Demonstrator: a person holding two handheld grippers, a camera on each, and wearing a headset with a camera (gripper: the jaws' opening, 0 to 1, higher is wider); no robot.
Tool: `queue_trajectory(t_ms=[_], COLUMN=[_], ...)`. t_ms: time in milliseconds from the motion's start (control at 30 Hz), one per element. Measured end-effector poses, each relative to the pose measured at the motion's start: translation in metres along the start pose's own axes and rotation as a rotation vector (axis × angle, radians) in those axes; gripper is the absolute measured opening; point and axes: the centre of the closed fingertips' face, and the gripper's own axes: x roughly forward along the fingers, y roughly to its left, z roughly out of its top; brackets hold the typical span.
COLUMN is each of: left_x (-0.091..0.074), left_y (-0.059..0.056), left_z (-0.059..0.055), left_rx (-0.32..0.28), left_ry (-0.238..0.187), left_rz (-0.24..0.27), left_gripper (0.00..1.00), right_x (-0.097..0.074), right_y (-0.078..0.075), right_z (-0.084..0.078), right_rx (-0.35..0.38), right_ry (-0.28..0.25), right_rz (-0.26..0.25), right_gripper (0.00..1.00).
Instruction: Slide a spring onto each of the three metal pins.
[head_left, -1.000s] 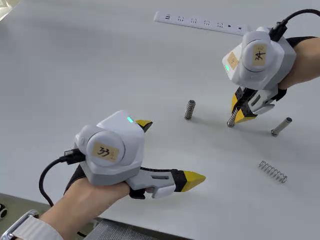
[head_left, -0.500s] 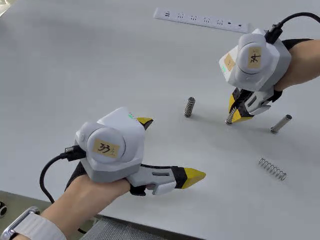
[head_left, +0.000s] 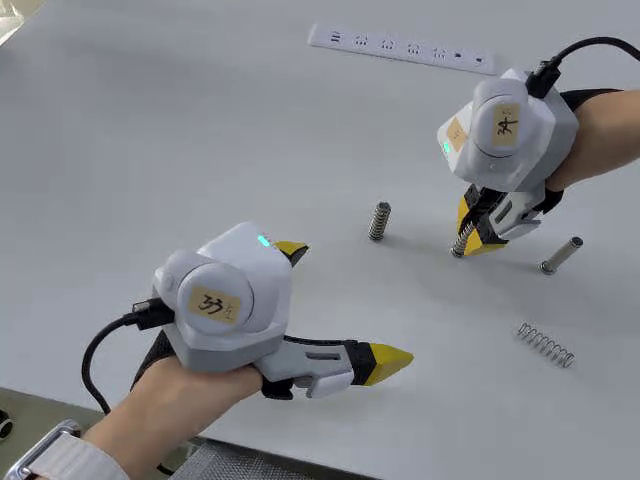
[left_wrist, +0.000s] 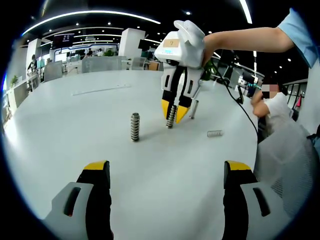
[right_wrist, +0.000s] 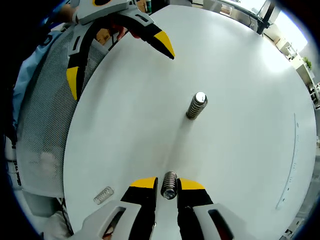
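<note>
spring-clad pin (right_wrist: 169, 183) clamped upright in right hand-held gripper (right_wrist: 168, 186), left hand-held gripper (left_wrist: 167, 168) wide open

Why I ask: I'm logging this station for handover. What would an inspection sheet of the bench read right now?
Surface: white benchtop, no marks seen.
Job's things: sprung pin standing upright; held spring upright in the right tool, seemingly over a pin; bare pin lying flat; loose spring lying flat.
Clutter: white power strip at the far edge.
Tools: left tool open, holding nothing; right tool shut on the held spring.
Cables: black left lead from the left tool; black right lead from the right tool.
Surroundings: open office with ceiling light strips.
</note>
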Motion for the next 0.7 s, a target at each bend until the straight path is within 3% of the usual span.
queue_trajectory(t_ms=[167, 533, 700], left_x=[0.0002, 0.0015, 0.0013], left_y=[-0.0002, -0.0015, -0.0014], left_z=[0.0005, 0.0021, 0.0031], left_rx=[0.0, 0.008, 0.009], left_ry=[0.0, -0.001, -0.002], left_rz=[-0.001, -0.008, -0.009], left_gripper=[0.93, 0.93, 0.93], right_x=[0.0021, -0.0002, 0.0013], right_y=[-0.0013, 0.005, -0.0007], right_z=[0.0002, 0.0015, -0.0004], right_rx=[0.017, 0.062, 0.067], right_ry=[-0.015, -0.037, -0.051], right_rz=[0.001, -0.006, -0.028], right_gripper=[0.26, 0.71, 0.9])
